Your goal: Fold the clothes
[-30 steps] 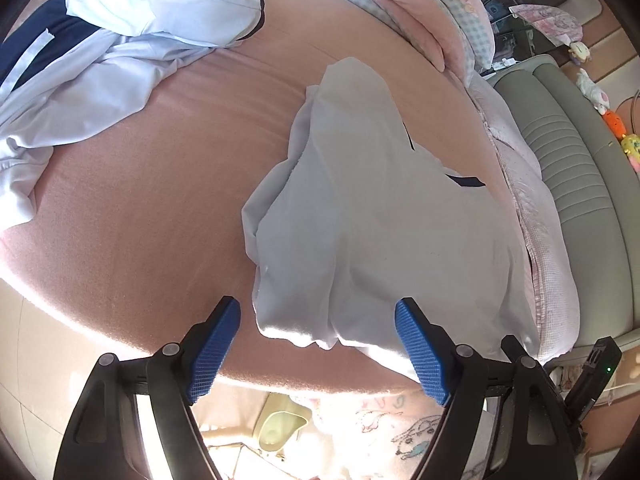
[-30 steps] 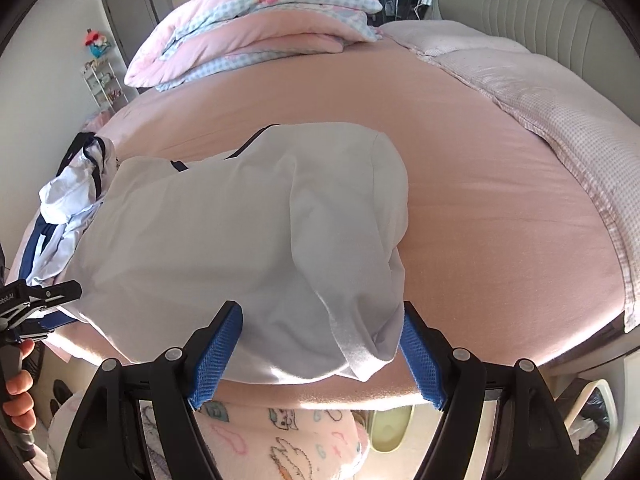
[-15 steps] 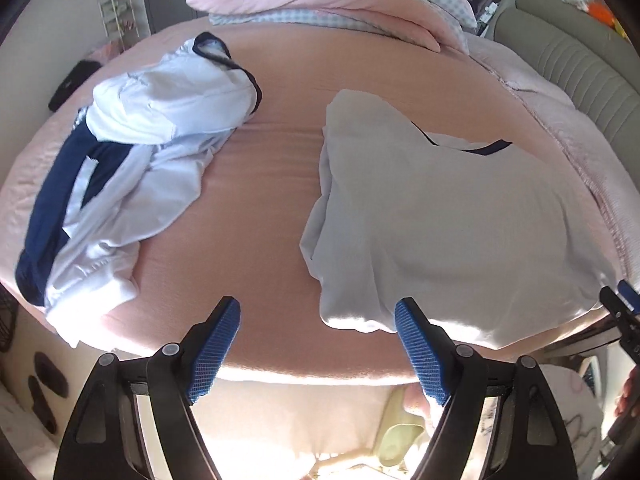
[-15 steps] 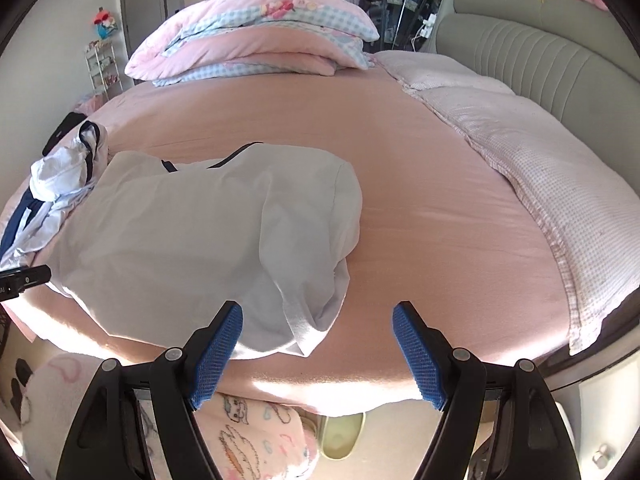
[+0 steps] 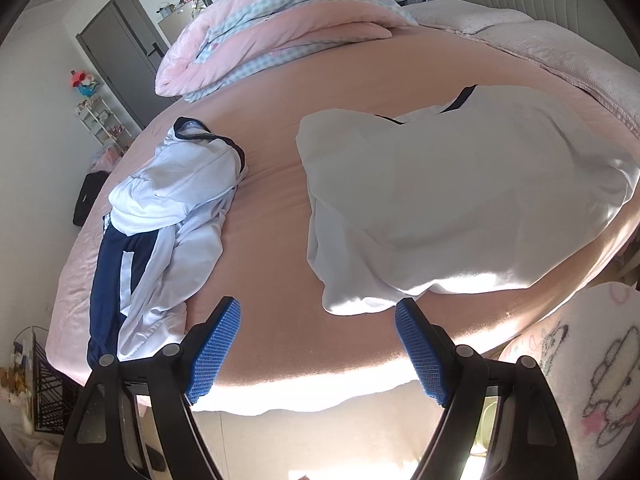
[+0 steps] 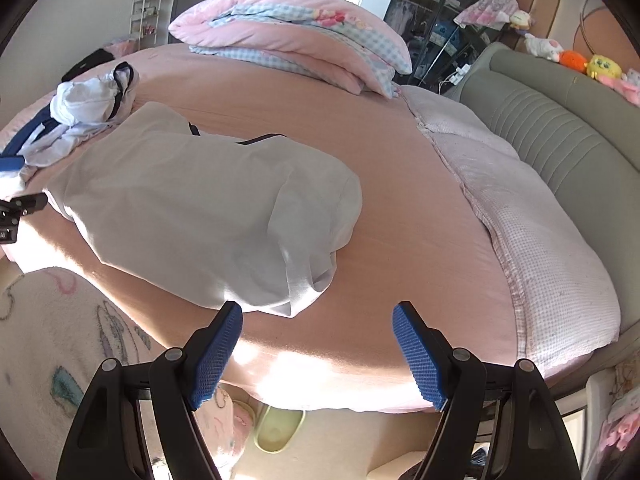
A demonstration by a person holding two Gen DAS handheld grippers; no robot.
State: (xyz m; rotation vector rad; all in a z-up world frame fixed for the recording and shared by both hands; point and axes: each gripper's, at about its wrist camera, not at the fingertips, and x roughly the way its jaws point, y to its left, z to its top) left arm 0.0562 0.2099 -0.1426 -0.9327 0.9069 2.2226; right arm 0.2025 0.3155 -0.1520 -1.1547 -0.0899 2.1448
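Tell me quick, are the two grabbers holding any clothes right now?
Left gripper: open, holding nothing; the white garment lies loose on the bed.
Right gripper: open, holding nothing.

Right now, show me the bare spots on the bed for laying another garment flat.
Bare sheet lies between the white shirt and the checked blanket, and a narrower strip between the shirt and the crumpled clothes pile. The folded quilt crowds the far side.

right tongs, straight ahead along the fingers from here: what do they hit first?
Probably bare pink bedsheet. The right tongs stand open and empty, angled down at the bed, and the white garment lies just left of that line, its near corner by the left pad. Depth is uncertain in the fisheye view.
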